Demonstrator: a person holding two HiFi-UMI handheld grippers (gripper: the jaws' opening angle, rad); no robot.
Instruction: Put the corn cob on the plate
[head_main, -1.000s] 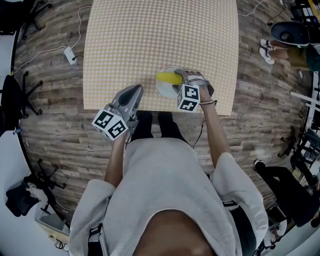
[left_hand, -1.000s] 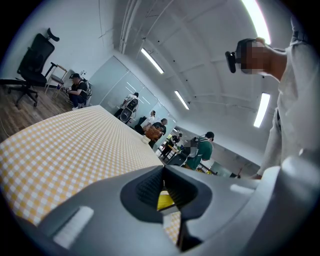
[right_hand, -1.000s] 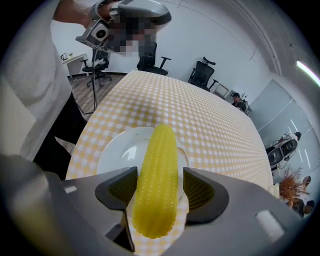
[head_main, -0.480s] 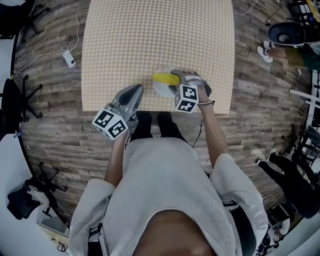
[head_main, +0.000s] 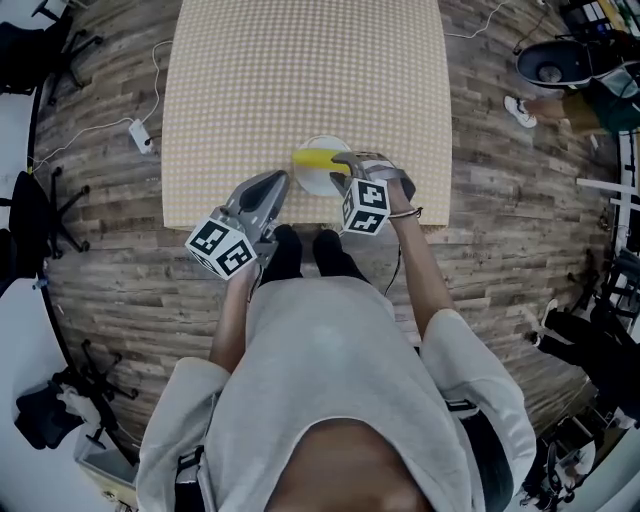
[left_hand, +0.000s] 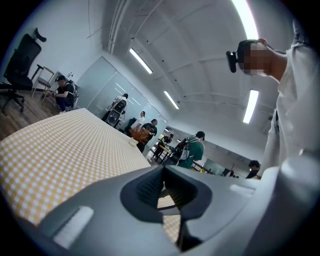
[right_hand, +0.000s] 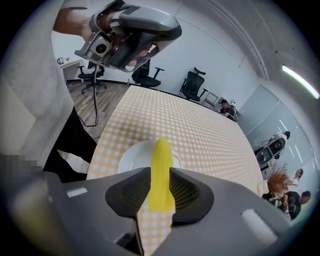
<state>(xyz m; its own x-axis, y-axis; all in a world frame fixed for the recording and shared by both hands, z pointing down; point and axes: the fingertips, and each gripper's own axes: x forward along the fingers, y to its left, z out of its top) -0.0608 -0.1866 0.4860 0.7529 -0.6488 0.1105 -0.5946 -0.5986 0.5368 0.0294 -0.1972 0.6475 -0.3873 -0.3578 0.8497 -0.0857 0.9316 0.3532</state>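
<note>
The yellow corn cob (right_hand: 161, 170) stands between the pads of my right gripper (right_hand: 160, 187), whose jaws are closing and touch it on both sides. Its far end points over the white plate (right_hand: 132, 157), which sits near the table's front edge. From the head view the corn cob (head_main: 315, 158) lies across the plate (head_main: 312, 181), with my right gripper (head_main: 338, 166) at its right end. My left gripper (head_main: 280, 179) hovers at the table's front edge, left of the plate, shut and holding nothing. Its jaws (left_hand: 162, 185) meet at the tips.
The checkered table (head_main: 300, 80) stretches away behind the plate. A power strip (head_main: 140, 108) and cables lie on the wooden floor to the left. Office chairs (right_hand: 194, 84) and several people (left_hand: 192, 147) are in the room beyond the table.
My right gripper's jaws have closed in on the corn cob over the plate. Both grippers have risen a little, and the head view has shifted.
</note>
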